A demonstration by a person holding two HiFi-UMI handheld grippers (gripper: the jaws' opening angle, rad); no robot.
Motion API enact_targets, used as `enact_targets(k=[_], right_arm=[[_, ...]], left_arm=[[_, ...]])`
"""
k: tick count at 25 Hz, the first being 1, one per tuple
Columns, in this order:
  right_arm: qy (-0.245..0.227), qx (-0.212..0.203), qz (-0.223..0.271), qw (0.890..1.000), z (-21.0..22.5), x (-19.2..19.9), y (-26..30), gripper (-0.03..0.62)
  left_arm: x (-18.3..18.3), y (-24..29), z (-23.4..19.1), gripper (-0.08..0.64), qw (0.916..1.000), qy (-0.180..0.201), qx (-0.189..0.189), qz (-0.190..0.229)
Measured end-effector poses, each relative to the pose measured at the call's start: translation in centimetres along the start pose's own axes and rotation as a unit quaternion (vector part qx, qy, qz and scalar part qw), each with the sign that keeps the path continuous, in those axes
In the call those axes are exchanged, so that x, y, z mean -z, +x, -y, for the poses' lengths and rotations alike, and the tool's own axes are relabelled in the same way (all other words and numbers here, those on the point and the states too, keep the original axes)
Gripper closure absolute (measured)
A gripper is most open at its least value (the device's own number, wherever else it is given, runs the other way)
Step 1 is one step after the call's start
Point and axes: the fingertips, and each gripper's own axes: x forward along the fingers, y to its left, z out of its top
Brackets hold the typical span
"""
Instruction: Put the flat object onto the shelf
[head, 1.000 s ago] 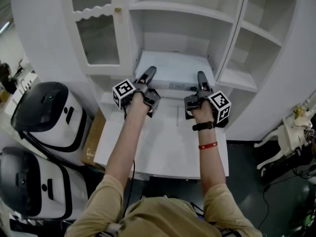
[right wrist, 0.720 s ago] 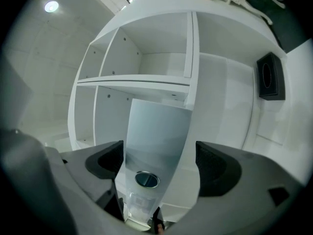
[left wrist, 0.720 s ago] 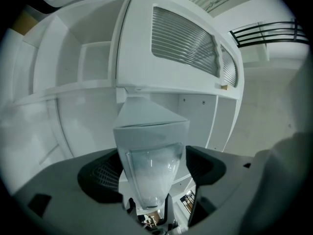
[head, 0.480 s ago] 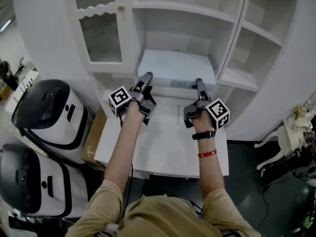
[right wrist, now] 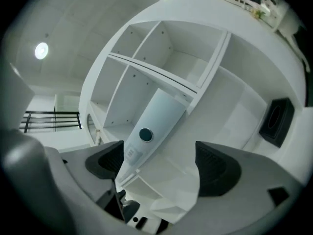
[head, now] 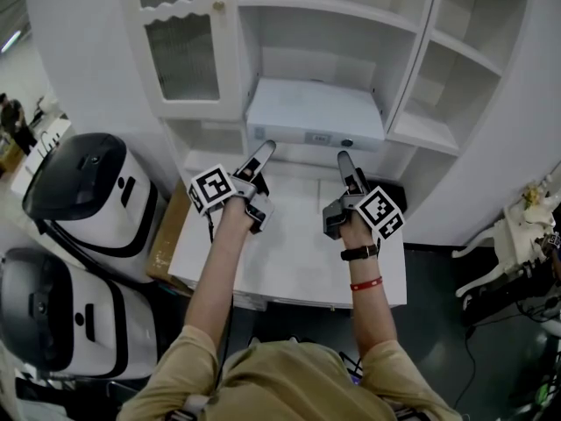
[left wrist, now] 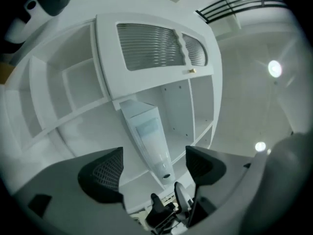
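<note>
Flat object [head: 316, 112] lies level on the shelf [head: 289, 154], middle compartment, so placement looks done to me. My left claw [head: 263, 150] and right claw [head: 344, 158] both gape wide, nothing between them, hovering over the surface [head: 289, 253] just in front. Only pulling clear remains.

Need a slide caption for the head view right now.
Flat white box rests on the white cabinet's shelf; left gripper and right gripper hover before it, jaws apart, empty.

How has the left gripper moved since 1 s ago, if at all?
Yes: the left gripper drew back off the flat box, out over the table.
</note>
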Motion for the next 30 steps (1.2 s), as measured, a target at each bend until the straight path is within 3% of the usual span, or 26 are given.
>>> enact_targets(k=[3,7,9,12,19,23,26,30], right_arm=[[-0.105,0.006,-0.007,0.994,-0.8,0.0,-0.9,0.143],[-0.217,0.020,-0.029,0.976,-1.2,0.7,-1.6,0.143],[-0.254,0.027,-0.038,0.966,-1.3,1.1,-2.0,0.144],[-0.298,0.036,-0.046,0.953,-1.5,1.4,-2.4,0.144],[-0.327,0.036,-0.065,0.942,-2.0,1.8,-2.2,0.144],[-0.346,0.028,-0.064,0.936,-3.3,1.7,-2.1,0.146],[-0.356,0.024,-0.062,0.932,-4.0,1.5,-1.9,0.146],[-0.363,0.021,-0.057,0.930,-4.8,1.1,-1.5,0.146]], left_arm=[[1.1,-0.5,0.3,0.169,0.9982,0.057,-0.005,-0.019],[2.2,-1.1,0.4,0.170,0.9902,0.133,-0.031,-0.031],[3.0,-1.2,0.8,0.170,0.9810,0.185,-0.039,-0.044],[3.8,-1.3,0.7,0.170,0.9597,0.266,-0.068,-0.059],[4.0,-1.2,0.5,0.172,0.9097,0.392,-0.116,-0.072],[3.8,-1.0,1.2,0.182,0.8828,0.444,-0.136,-0.069],[3.5,-0.6,1.8,0.183,0.8719,0.464,-0.143,-0.064],[3.0,-0.1,2.5,0.190,0.8648,0.476,-0.150,-0.055]])
